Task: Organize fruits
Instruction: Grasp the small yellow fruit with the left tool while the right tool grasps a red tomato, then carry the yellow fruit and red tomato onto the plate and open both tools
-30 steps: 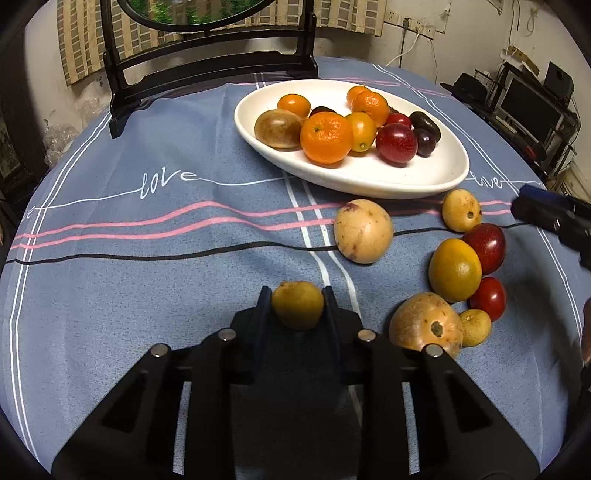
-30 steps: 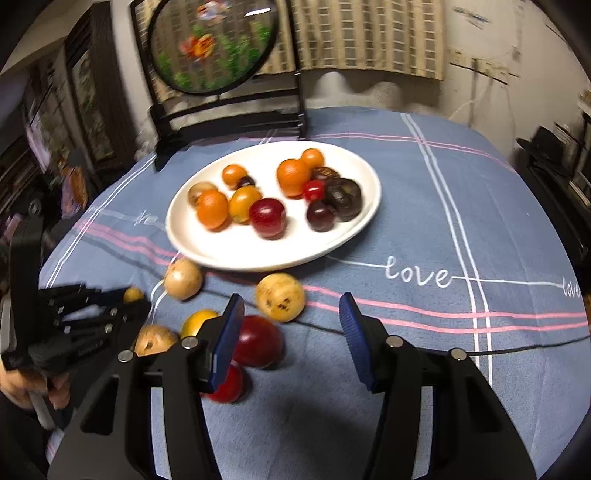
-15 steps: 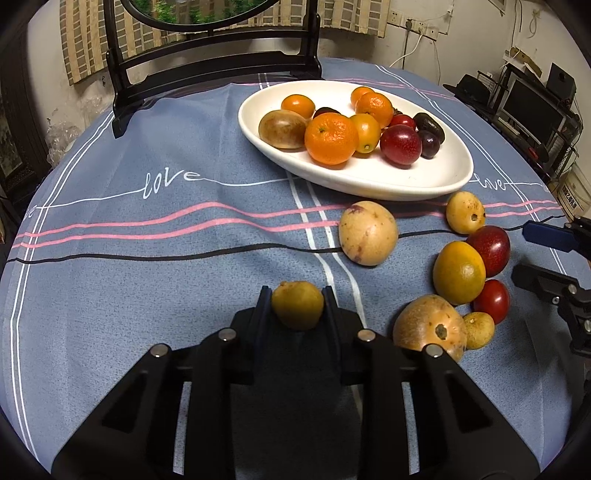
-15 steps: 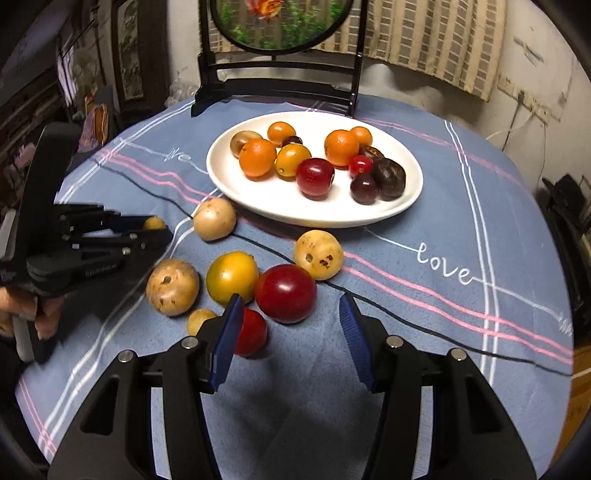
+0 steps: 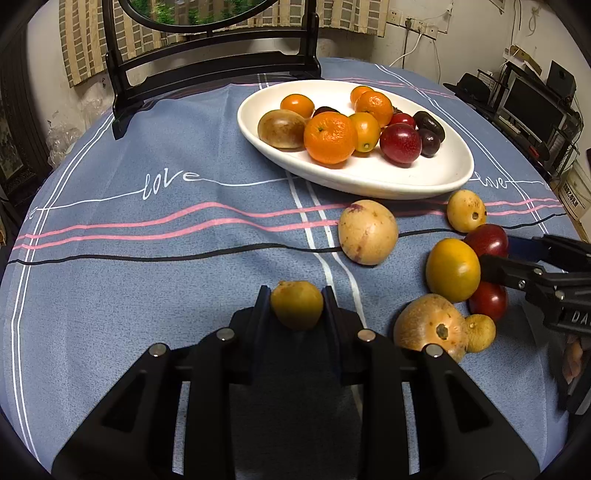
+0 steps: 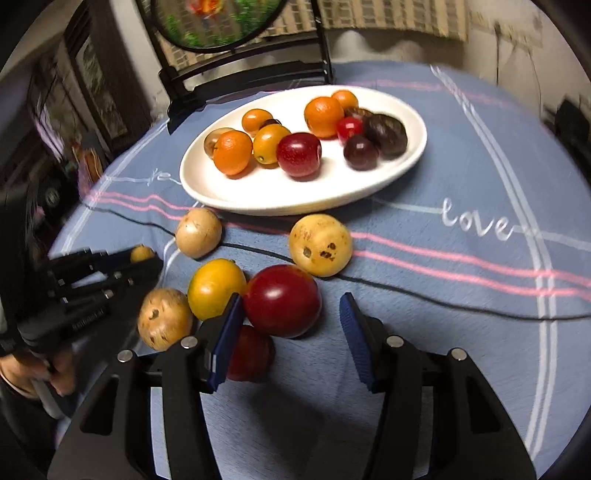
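On the blue tablecloth (image 5: 147, 258), just before the white plate (image 6: 207, 184), the right gripper (image 6: 291, 325) is coming down with open jaws around the big red fruit (image 6: 282, 301), while the left gripper (image 5: 297, 304) is keeping its small yellow fruit (image 5: 296, 303) clamped, both probably going onto the plate.

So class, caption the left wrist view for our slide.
Left gripper clamps a small yellow fruit before a white plate of fruit.

dark chair (image 5: 207, 70), patterned curtain (image 5: 351, 18) — pale wall (image 5: 476, 33)
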A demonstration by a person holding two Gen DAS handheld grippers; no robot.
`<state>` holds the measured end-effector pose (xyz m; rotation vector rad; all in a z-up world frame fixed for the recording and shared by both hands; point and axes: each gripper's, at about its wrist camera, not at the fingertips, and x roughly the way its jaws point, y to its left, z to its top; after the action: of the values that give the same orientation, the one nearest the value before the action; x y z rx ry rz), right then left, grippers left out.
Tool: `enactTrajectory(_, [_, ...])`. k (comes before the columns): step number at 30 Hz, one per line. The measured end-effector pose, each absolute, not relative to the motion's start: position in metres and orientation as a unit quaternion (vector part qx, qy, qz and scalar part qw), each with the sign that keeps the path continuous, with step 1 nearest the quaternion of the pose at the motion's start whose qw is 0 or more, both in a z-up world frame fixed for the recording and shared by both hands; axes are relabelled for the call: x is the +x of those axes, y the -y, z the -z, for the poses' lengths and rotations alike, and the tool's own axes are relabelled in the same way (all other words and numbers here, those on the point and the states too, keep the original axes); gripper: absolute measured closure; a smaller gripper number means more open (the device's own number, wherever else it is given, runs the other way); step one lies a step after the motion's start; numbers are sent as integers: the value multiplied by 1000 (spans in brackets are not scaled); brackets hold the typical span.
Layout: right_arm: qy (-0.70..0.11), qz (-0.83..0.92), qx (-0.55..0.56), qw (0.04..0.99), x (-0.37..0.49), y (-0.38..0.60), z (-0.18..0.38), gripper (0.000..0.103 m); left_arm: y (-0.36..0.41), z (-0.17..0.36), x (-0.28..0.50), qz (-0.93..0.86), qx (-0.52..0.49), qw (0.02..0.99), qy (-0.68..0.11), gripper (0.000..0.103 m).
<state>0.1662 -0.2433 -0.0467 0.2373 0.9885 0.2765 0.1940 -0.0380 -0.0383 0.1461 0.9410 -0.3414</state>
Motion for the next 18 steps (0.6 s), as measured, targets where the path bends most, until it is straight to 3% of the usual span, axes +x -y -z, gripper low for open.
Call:
enactTrajectory(5, [-472,-135,140,860,167,244,48,50,38,38,194,164,70,875,-450,75])
enactTrajectory(7, [-468,-141,144,861,166,243,46,60,38,39,194,165,70,875,-450,75])
enactTrajectory(18, [-423,-119,100,893,157,241,25,60,37,35,194,173,58,876,-446,75])
